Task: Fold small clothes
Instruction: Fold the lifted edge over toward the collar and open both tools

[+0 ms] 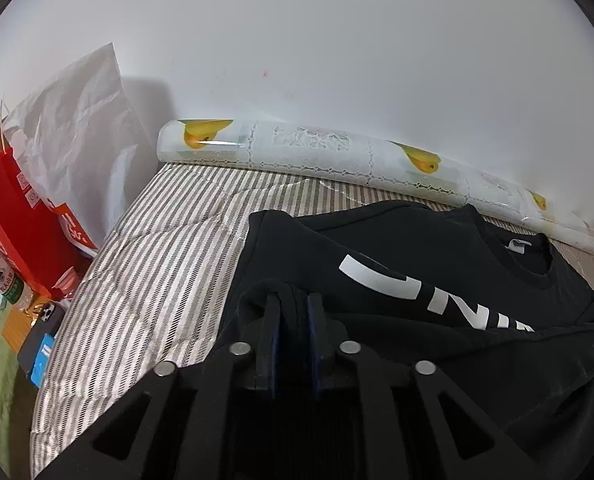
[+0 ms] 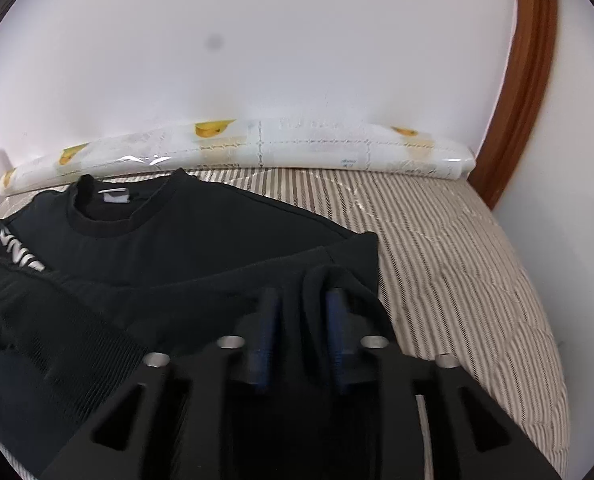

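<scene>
The black sweatshirt [image 1: 397, 280] lies on the striped bed [image 1: 145, 264], its hem folded up toward the collar. Left tool [image 1: 293, 316] is barely parted, cloth between its pads; right tool [image 2: 303, 312] is wider, fabric draped loosely inside. Let go fully — then lift straight off so the fold stays.

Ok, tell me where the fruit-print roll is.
The fruit-print roll lies along the wall behind the black shirt, at the striped mattress's far edge, in both views.
</scene>
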